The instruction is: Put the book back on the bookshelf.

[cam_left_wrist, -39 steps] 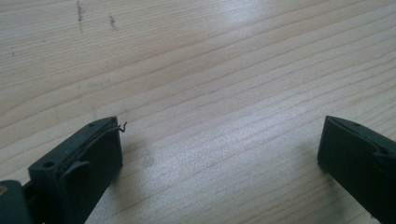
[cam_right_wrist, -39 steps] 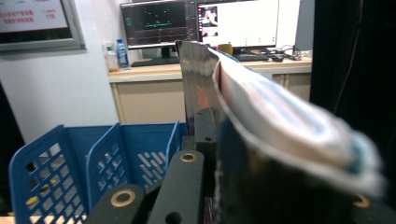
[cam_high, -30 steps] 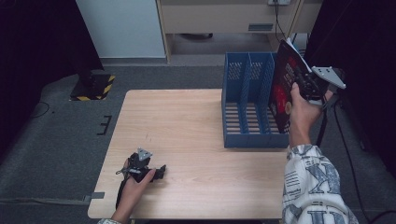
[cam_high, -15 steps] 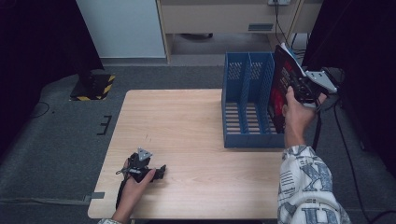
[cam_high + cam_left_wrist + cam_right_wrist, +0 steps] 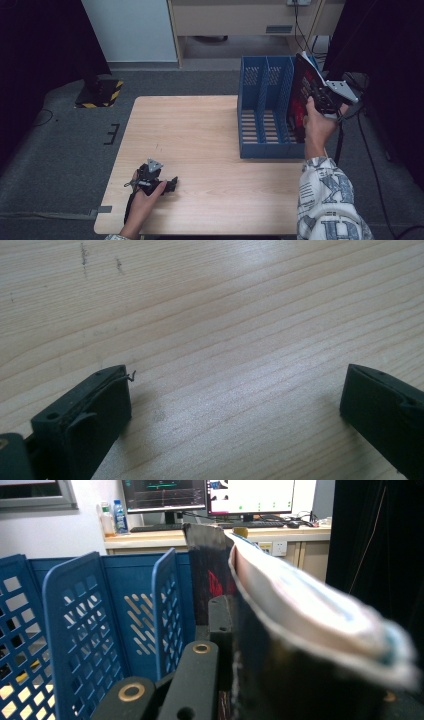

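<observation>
Two grippers: right gripper (image 5: 320, 97) clamps the book (image 5: 303, 92) upright to slot into the blue rack's (image 5: 265, 105) right compartment; left gripper (image 5: 167, 184) rests wide open, empty.

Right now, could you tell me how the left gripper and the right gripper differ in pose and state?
The left gripper lies low on the wooden table, while the right gripper is raised at the blue file rack. The left gripper's jaws stand wide apart with nothing between them; the right gripper is clamped on a dark book, which stands at the rack's rightmost slot. Both are black and hand-held.
</observation>
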The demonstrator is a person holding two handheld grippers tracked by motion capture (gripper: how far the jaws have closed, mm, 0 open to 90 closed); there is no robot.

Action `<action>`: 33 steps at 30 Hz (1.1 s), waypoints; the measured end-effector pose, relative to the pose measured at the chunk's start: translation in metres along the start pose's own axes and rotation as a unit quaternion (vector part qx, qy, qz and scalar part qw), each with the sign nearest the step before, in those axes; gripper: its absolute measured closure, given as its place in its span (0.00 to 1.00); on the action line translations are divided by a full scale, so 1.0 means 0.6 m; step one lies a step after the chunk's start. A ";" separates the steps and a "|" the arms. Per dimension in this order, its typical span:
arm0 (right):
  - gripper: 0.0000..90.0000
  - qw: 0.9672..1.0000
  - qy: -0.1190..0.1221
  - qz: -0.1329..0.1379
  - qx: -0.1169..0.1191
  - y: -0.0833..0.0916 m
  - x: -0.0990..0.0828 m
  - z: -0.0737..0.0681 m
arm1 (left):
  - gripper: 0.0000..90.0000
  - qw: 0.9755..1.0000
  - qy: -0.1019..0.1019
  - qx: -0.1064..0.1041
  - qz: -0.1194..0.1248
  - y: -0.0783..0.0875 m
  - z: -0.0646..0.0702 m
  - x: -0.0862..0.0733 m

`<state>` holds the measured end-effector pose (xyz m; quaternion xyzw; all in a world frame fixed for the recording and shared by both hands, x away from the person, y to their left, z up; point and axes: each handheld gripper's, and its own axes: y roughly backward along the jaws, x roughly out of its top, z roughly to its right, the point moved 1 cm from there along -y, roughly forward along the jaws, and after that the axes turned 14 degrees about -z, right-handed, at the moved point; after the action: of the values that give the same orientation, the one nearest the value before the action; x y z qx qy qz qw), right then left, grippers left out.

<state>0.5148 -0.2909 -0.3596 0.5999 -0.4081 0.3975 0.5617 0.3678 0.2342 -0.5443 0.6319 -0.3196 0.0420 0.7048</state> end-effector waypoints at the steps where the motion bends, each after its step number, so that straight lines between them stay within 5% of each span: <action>1: 0.97 1.000 0.000 0.000 0.000 0.000 0.000 0.000 | 0.00 1.000 0.000 0.000 0.000 0.000 0.000 0.000; 18: 0.97 1.000 0.004 0.001 -0.012 0.001 -0.006 0.016 | 0.00 1.000 0.001 0.001 0.000 0.000 0.000 0.000; 33: 0.97 1.000 0.019 0.000 -0.017 -0.009 -0.012 0.003 | 0.00 1.000 0.002 0.001 0.000 0.000 0.001 0.000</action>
<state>0.5173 -0.2924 -0.3686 0.5829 -0.4037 0.4017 0.5795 0.3675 0.2339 -0.5443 0.6328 -0.3183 0.0437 0.7046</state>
